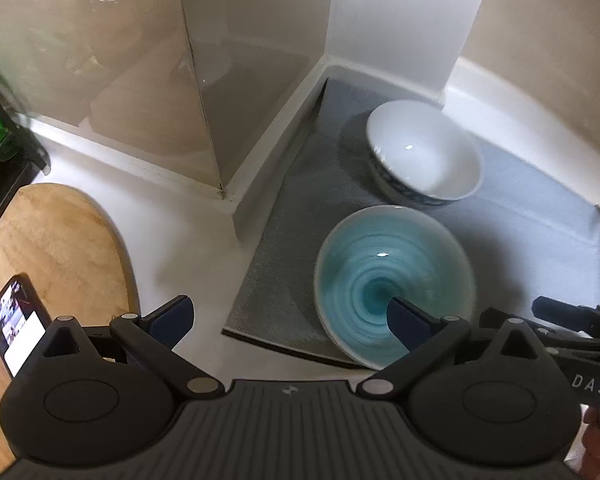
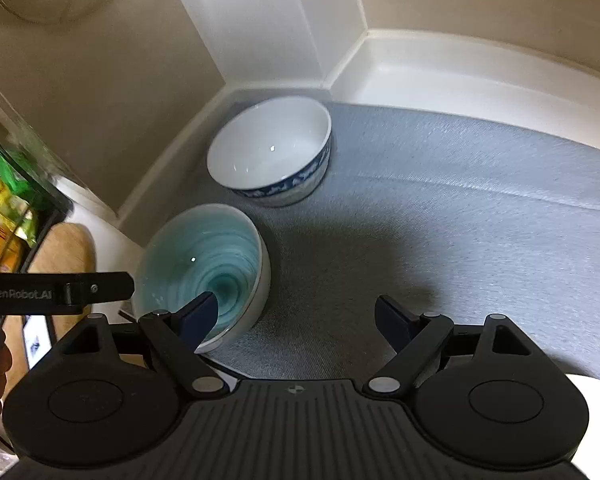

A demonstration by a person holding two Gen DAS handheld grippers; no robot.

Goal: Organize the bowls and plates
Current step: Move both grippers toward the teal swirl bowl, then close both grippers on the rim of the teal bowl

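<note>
On the grey drying mat (image 2: 440, 200) at the far corner of the white table (image 1: 172, 236) stood two empty bowls. A teal-glazed bowl (image 1: 394, 280) with a spiral pattern sat near the mat's near-left edge; a white bowl with a blue patterned band (image 2: 270, 152) sat just beyond it, close to the wall, the two apparently not touching, though blur left this uncertain.

Both tongs were spread wide and held nothing. The left tongs (image 1: 292, 316) hovered over the mat's near-left corner, their right finger overlapping the teal bowl's interior in the left wrist view. The right tongs (image 2: 296, 312) hovered over bare mat, their left finger overlapping the same bowl's near rim. Whether either finger touched the glaze could not be determined.

The step in hand was judged to be a grasp of the teal bowl, probably for nesting. One finger should pass inside the rim and one outside, closing squarely on the wall; glazed ceramic is likely to slip under a shallow pinch.

A wooden cutting board (image 1: 52, 248) with a phone (image 1: 16, 324) on it lay at the near left.
</note>
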